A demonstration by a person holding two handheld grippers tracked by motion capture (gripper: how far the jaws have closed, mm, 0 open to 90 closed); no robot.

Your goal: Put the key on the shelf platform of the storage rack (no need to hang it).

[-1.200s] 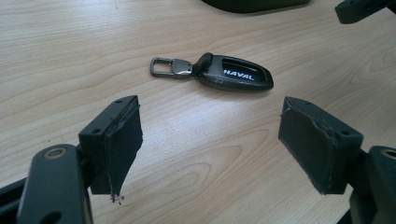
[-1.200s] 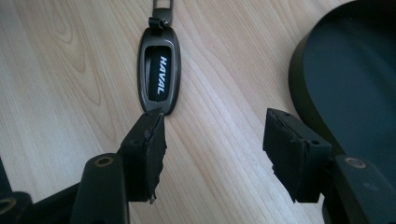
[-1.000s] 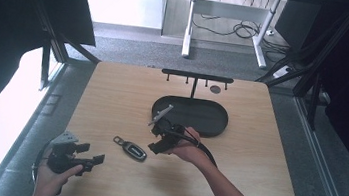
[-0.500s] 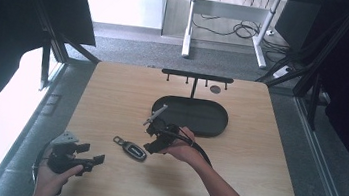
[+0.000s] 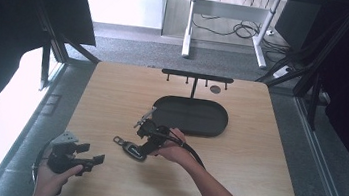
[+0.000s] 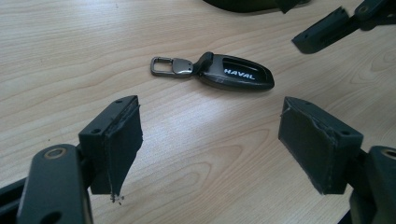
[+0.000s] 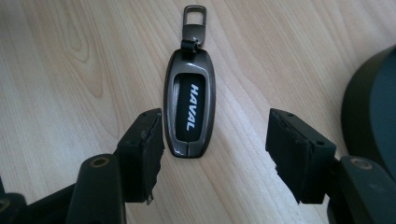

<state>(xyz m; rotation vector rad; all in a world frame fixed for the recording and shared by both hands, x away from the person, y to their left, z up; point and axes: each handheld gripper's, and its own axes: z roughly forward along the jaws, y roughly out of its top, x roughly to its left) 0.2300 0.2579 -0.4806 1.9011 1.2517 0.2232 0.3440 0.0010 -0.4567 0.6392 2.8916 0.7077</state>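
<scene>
The high view looked forward and down over the whole wooden table (image 5: 255, 158) from afar. Each of the 2 gripper views sat low and close above the tabletop; all 3 views shared the key fob (image 5: 131, 148) (image 6: 233, 74) (image 7: 189, 109)

The black tray (image 7: 371, 112) is cut off by the right gripper view's edge. In the high view, the small round thing (image 5: 215, 89) near the desk's (image 5: 266, 154) far edge is too small to identify.

Both claws (image 5: 97, 159) (image 5: 142, 147) agape
</scene>
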